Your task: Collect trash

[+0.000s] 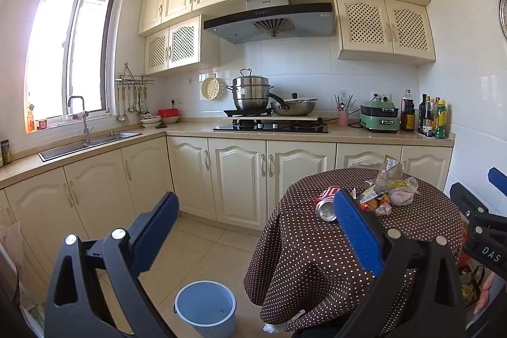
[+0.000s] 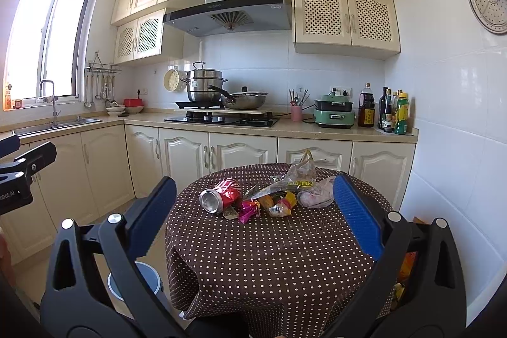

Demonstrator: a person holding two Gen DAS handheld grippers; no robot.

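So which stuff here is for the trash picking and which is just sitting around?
For the job:
- crushed red can
- candy wrappers
- crumpled plastic bags
- blue bin on the floor

Just sitting around:
- steamer pot
- frying pan
- sauce bottles
- green cooker

can [image 2: 221, 194]: red, crushed, on its side — open silver end faces the camera
wrappers [image 2: 272, 201]: crumpled pink, yellow and clear ones, heaped just right of the can
bin [image 1: 206, 308]: blue-grey, upright, open — on floor beside table
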